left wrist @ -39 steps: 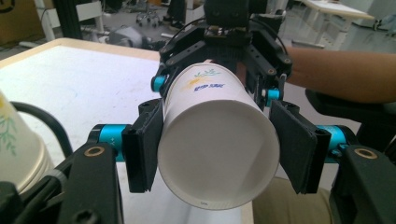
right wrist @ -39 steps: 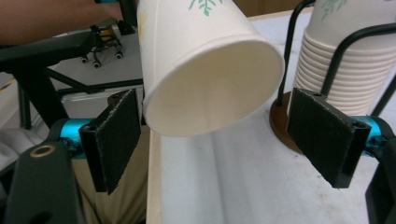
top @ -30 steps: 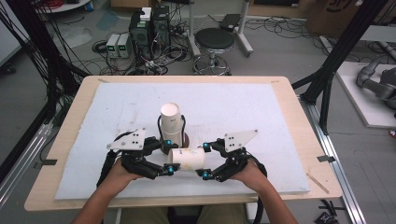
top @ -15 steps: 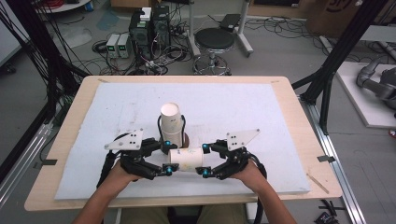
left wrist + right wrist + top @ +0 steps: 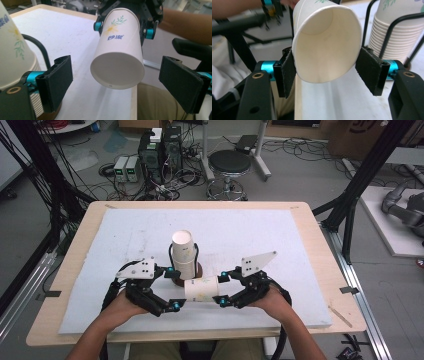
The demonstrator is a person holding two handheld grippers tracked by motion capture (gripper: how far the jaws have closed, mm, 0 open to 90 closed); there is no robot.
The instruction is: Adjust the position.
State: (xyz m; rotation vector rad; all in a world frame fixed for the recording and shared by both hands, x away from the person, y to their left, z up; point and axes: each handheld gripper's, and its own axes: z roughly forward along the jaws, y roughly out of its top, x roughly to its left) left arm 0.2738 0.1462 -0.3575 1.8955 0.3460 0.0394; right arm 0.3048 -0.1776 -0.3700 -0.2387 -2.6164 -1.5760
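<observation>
A white paper cup [image 5: 201,289] with a flower print lies level above the white board, between my two grippers. My right gripper [image 5: 222,288] is shut on its open end; its pads [image 5: 287,72] squeeze the rim of the cup [image 5: 324,50] into an oval, having just been closing. My left gripper [image 5: 174,288] is open; its jaws have just been opening and stand wide on either side of the cup's base [image 5: 117,72] without touching it. A stack of upturned cups [image 5: 183,251] stands in a black wire holder just behind.
The white board [image 5: 280,235] covers a wooden table [image 5: 320,240]. Beyond the far edge are a stool [image 5: 229,162] and electronics boxes [image 5: 160,150] with cables. The cup stack [image 5: 12,57] is close to my left jaw.
The left jaws have spread away from the cup's base. The right jaws have closed onto its rim. Both hands have stayed almost in place.
</observation>
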